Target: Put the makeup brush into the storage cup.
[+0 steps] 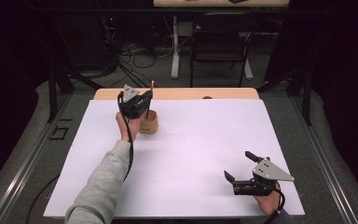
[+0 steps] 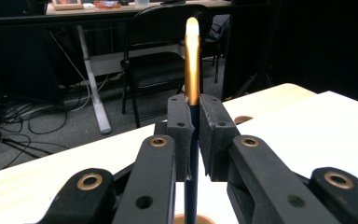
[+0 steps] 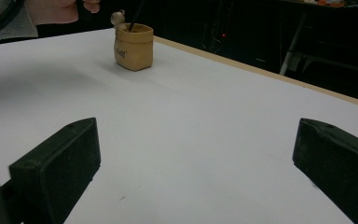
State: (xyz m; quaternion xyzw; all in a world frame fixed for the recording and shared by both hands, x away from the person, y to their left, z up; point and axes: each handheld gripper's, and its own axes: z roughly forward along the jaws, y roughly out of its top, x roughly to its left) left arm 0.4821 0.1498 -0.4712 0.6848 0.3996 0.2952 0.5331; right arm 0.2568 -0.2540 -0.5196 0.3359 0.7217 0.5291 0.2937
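Left gripper (image 2: 193,135) clamped on brush (image 2: 192,60), right gripper (image 1: 242,169) wide, holding nothing

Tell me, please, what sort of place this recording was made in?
Probably a lab or workshop set up for recording, not a home. A table covered by a white sheet stands on a metal frame in a dark room, with loose cables on the floor and a black chair behind.
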